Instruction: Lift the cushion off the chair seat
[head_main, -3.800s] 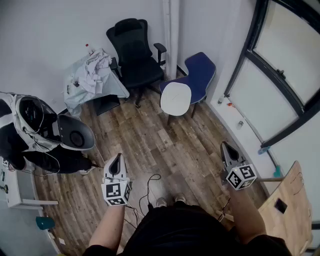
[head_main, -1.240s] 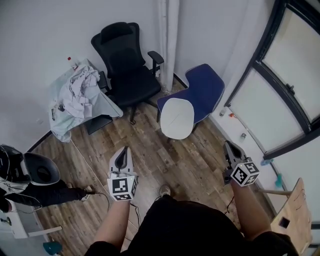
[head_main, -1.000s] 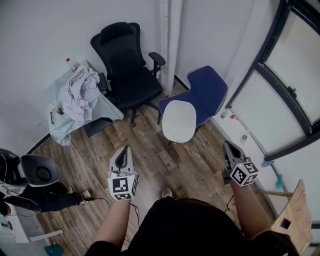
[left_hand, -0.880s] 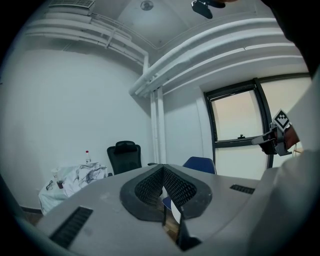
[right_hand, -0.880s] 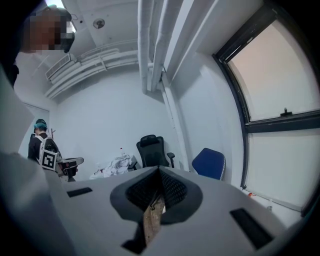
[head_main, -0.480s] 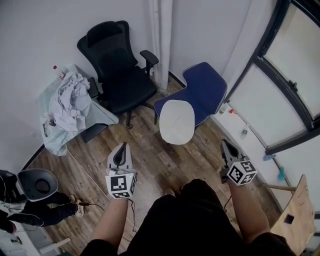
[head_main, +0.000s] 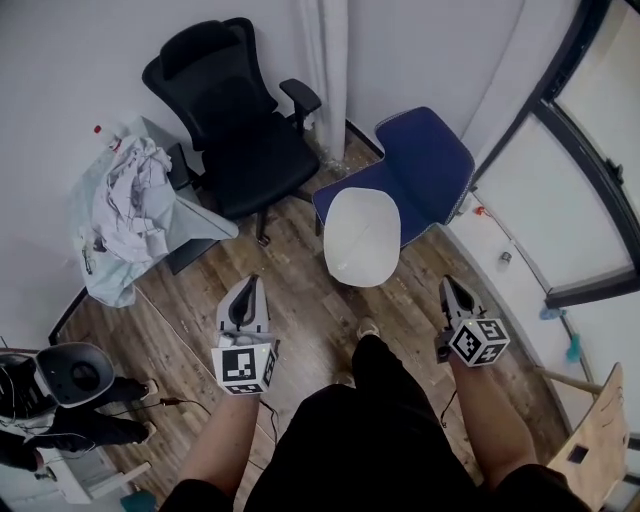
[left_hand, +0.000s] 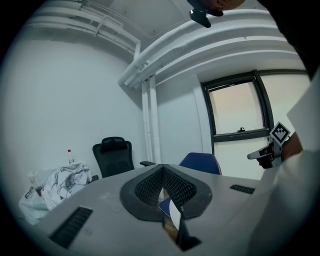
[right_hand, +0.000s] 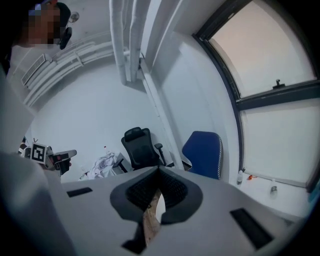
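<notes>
Black office chair (head_main: 235, 140), crumpled cloth (head_main: 125, 200)

The person wears a black short-sleeved top (head_main: 370, 460), black trousers (head_main: 385, 375) and a pale shoe (head_main: 368, 327). The left gripper (head_main: 250, 283) and right gripper (head_main: 447, 285) are grey and tapered. Each has a black-and-white marker cube (head_main: 243, 366) at six o'clock, and the fingers (left_hand: 150, 187) have dark meshed pads.

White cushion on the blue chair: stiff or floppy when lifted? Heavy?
Probably light: the cushion looks thin and flat. Its oval outline is smooth and even on the blue chair, so likely semi-stiff, sagging only slightly. Smooth surface might slip.
</notes>
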